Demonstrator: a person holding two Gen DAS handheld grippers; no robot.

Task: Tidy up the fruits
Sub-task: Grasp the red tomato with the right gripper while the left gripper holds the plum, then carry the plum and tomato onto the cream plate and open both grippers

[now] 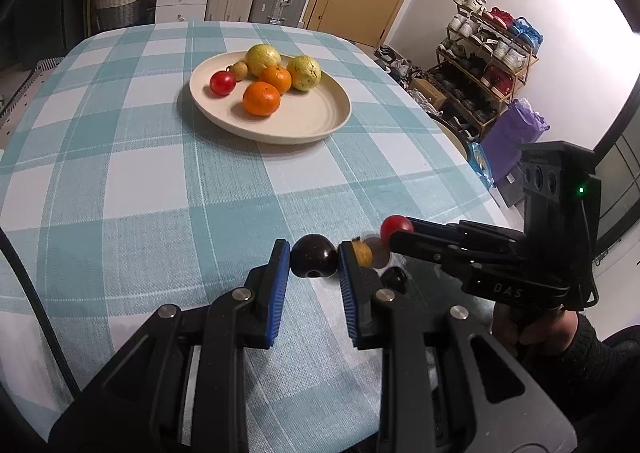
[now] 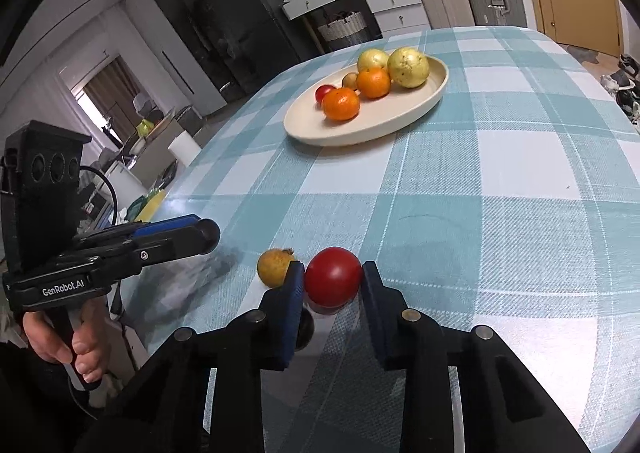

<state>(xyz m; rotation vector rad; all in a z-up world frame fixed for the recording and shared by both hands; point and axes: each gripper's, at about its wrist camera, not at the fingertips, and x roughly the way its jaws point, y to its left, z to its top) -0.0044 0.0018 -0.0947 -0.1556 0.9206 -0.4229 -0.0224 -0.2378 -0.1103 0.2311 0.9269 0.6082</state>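
Both grippers loaded for the plate (image 1: 320, 125) at upper centre: left gripper (image 1: 314, 261) clamped on a dark plum (image 1: 313, 261) at lower centre, right gripper (image 2: 333, 282) clamped on a red tomato (image 2: 333, 281), brown fruit (image 2: 273, 267) left on cloth.

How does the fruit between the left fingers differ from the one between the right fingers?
The dark plum in the left gripper is near-black purple; the red tomato in the right gripper is bright red. The plum shows a stem dimple facing the camera; the tomato shows smooth skin. Both are small, round, glossy and gripped between blue-padded fingers.
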